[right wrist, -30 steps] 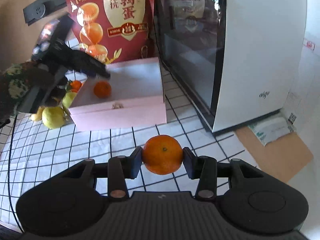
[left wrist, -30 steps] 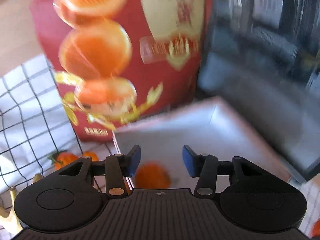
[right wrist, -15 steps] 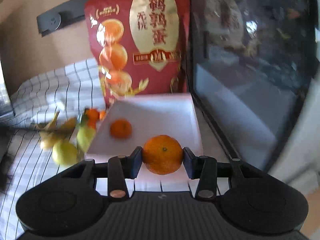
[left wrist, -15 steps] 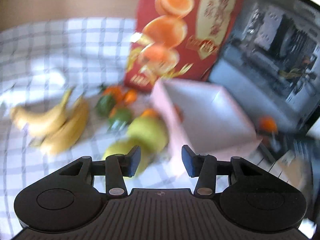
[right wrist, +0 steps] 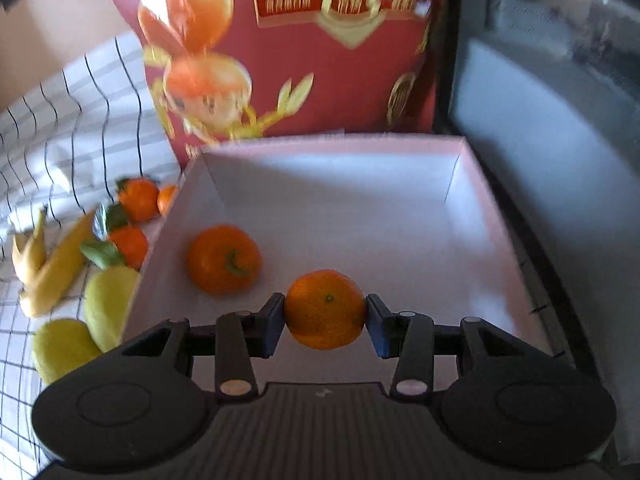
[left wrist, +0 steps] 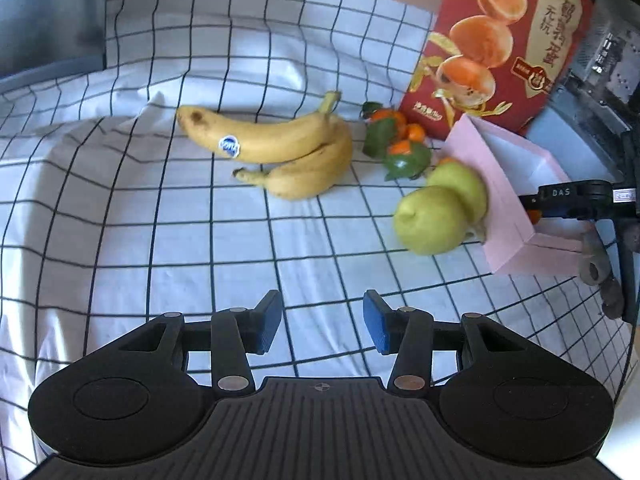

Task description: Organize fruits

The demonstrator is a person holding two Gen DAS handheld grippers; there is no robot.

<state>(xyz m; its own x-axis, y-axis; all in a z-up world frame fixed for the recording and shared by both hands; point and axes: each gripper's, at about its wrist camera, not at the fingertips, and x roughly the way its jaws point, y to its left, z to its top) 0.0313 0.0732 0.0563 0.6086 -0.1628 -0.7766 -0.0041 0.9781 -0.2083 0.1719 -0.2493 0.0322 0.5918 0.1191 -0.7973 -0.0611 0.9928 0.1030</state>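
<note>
Right tongs (right wrist: 326,322) clamp a mandarin (right wrist: 325,309) between the two blue pads, held above the near part of the pink box (right wrist: 460,168). A second mandarin (right wrist: 223,260), stem up, lies on the box floor, left of the held one and apart from it.

Left tongs (left wrist: 322,322) stand wide with nothing between the pads, over the checked cloth (left wrist: 160,220) on the bench.

Ahead of the left tongs: two bananas (left wrist: 276,146) joined at the stem, one with a blue sticker. To their right, small leafy mandarins (left wrist: 394,140) cluster near the red bag (left wrist: 500,40). Two green pears (left wrist: 436,216) touch each other; the farther one rests against the box's outer wall. The bag stands upright behind the box. A dark glass-fronted appliance (right wrist: 560,80) is just right of the box.
</note>
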